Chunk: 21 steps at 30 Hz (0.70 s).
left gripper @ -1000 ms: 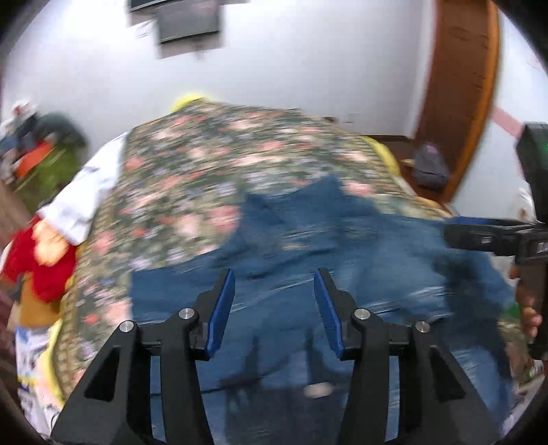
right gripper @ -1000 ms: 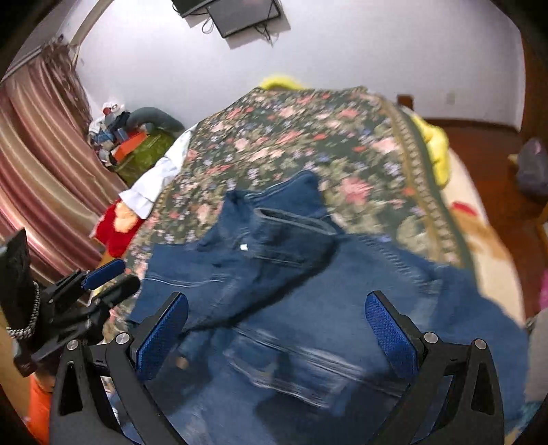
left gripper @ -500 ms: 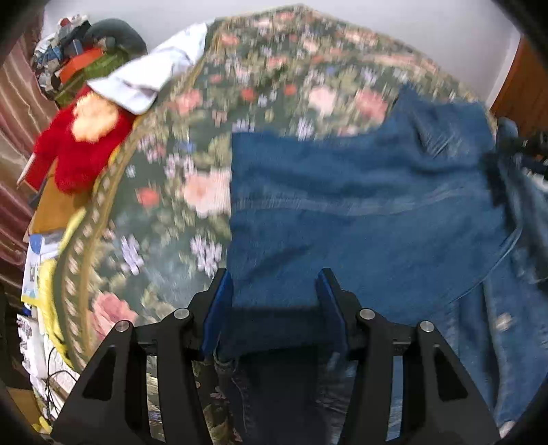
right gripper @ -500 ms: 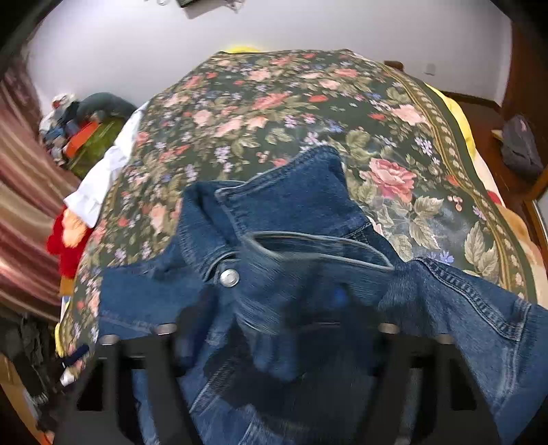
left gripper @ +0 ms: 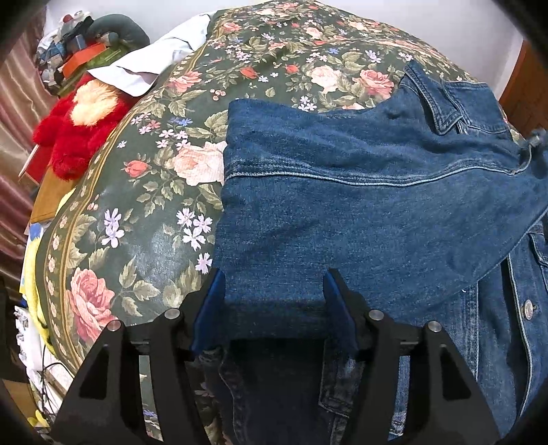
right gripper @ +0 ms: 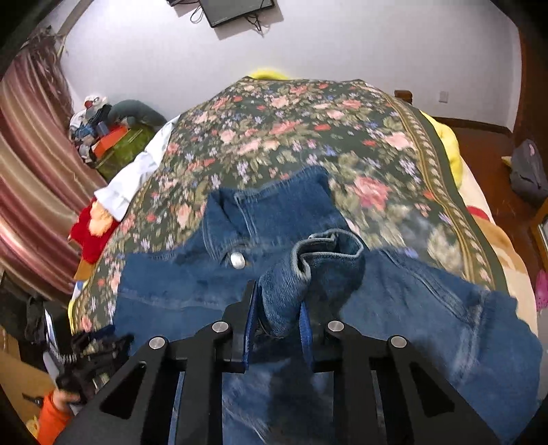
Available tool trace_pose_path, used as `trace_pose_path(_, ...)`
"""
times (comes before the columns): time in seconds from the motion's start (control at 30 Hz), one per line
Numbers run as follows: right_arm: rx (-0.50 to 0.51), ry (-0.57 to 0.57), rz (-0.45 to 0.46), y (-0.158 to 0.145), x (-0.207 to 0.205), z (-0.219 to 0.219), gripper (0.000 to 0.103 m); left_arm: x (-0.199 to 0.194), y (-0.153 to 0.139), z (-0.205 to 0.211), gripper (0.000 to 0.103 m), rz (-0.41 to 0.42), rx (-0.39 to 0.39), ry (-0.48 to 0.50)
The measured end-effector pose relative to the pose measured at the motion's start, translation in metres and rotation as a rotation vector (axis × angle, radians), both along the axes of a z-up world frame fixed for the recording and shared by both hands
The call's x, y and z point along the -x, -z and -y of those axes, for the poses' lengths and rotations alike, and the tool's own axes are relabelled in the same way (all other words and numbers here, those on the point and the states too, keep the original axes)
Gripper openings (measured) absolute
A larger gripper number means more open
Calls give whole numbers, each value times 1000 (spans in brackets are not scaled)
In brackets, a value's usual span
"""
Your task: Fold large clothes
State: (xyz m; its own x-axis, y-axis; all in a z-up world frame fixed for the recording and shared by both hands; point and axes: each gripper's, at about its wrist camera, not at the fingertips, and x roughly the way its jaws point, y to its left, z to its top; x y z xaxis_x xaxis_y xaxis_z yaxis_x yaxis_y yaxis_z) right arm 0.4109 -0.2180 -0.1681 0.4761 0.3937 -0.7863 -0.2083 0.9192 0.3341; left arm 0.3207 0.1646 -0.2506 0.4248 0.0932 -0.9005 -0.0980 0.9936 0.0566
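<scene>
The blue denim jacket (left gripper: 359,205) you are folding lies spread on the bed's dark green floral bedspread (left gripper: 144,191), at the end of the bed nearest you, with its collar (left gripper: 441,102) toward the bed's far end and one sleeve laid flat across its body. A bunched cuff of the jacket's other sleeve (right gripper: 308,274) stands up between the blue pads of your right tool (right gripper: 279,328); the jaws of that tool have just been closing, and they now pinch the denim on both sides. Your left tool (left gripper: 274,308) sits over the near edge of the folded-over panel, its jaws have just been opening, and the cloth lies between the pads with the blue faces standing apart on either side, not squeezing it. A silver snap button (right gripper: 237,260) shows just below the collar in the right wrist view. Off the jacket's left side, beside the bedspread's border, lie a red plush toy with a pale fluffy head (left gripper: 78,126) and a white garment (left gripper: 161,58), with a heap of mixed belongings (left gripper: 85,44) beyond them against the wall. A striped pink curtain (right gripper: 34,191) hangs further left. A dark screen (right gripper: 236,10) is mounted on the white wall beyond the jacket. Your left hand in an orange sleeve (right gripper: 54,410) shows at the lower left of the right wrist view.
</scene>
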Motion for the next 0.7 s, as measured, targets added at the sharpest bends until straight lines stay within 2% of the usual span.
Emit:
trace_pose_path(0.27,-22,2,-86,32,34,30,20,1,5,8,63,-17,-33,8)
trace_pose_path(0.4,-54,15,-100,31,41,37,20,4,7,11,64,-18,-45,12)
trace_pose_path(0.7,20,-60,-123,30,59,32,21,12,5,14,65,-28,-48,23)
